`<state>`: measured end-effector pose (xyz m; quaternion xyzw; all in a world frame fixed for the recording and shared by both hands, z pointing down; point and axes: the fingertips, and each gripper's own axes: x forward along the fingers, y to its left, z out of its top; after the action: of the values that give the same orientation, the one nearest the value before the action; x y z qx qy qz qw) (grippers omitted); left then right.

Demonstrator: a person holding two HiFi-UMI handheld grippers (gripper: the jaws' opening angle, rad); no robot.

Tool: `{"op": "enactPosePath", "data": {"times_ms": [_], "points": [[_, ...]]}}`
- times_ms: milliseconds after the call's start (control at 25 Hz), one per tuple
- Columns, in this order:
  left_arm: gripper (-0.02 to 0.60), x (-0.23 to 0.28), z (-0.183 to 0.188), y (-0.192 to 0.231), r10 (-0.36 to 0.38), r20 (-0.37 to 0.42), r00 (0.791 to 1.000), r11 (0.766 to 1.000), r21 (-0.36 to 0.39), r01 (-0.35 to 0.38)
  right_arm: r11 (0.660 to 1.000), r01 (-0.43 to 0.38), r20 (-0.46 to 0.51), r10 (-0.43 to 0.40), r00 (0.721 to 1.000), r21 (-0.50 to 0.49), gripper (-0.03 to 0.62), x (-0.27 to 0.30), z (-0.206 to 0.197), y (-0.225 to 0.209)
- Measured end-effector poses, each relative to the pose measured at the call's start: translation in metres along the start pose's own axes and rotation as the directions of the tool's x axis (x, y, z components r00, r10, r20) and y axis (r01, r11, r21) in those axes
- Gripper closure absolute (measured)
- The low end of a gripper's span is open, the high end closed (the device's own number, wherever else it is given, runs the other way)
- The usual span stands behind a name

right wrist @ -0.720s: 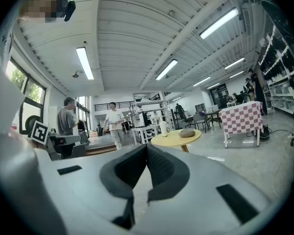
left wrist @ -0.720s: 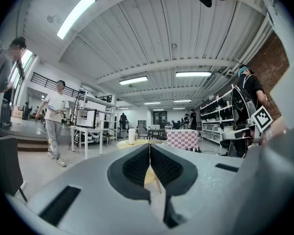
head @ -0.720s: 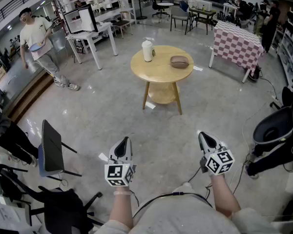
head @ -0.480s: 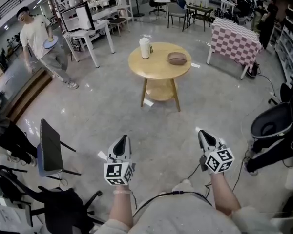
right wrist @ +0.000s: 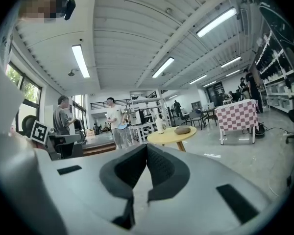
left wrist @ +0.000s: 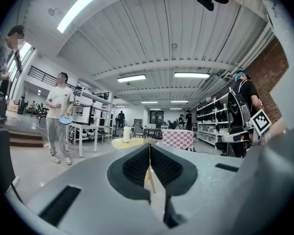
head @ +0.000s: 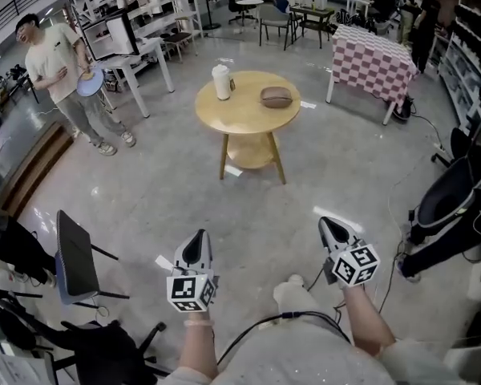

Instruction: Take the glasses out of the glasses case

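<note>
Glasses case (head: 276, 97) lies on the round wooden table (head: 239, 117), far from the left gripper (head: 195, 244) and right gripper (head: 331, 225). Both have jaws pressed together and hold nothing. If not steadied, the case may slide off.

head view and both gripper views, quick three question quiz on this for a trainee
1. True or false: the glasses case lies closed on the round table.
2. What stands on that table beside the case? A. white cup B. laptop C. stack of books
3. Fill in: the left tool and the right tool are far from the table, empty, jaws ____.

Key: 1 true; 2 A; 3 shut
</note>
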<state>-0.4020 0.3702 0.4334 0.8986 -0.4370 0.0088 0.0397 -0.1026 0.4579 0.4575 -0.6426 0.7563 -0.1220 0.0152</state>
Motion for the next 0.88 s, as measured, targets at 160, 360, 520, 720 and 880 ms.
{"op": "enactPosePath", "data": {"times_ms": [160, 360, 520, 720, 880], "points": [[0.575, 0.019, -0.005, 0.005, 0.011, -0.009, 1.000, 1.000, -0.002, -0.011, 1.000, 0.009, 0.012, -0.009, 1.000, 0.016, 0.588, 0.019, 0.001, -0.019], [0.575, 0.058, -0.008, 0.027, 0.060, -0.024, 0.998, 0.998, -0.009, -0.060, 1.000, -0.010, 0.016, 0.009, 1.000, 0.023, 0.573, 0.064, 0.007, -0.048], [0.575, 0.101, -0.002, 0.034, 0.073, -0.026, 0.997, 0.997, -0.019, -0.074, 1.000, -0.021, 0.001, 0.021, 1.000, 0.023, 0.542, 0.100, 0.018, -0.078], [0.575, 0.157, 0.001, 0.026, 0.074, -0.029, 0.997, 0.997, -0.028, -0.074, 0.999, -0.033, -0.021, 0.034, 0.999, 0.031, 0.536, 0.139, 0.030, -0.122], [0.575, 0.190, 0.001, 0.024, 0.076, -0.045, 0.996, 0.997, -0.032, -0.077, 0.998, -0.046, -0.023, 0.047, 0.999, 0.040, 0.533, 0.166, 0.042, -0.145]]}}
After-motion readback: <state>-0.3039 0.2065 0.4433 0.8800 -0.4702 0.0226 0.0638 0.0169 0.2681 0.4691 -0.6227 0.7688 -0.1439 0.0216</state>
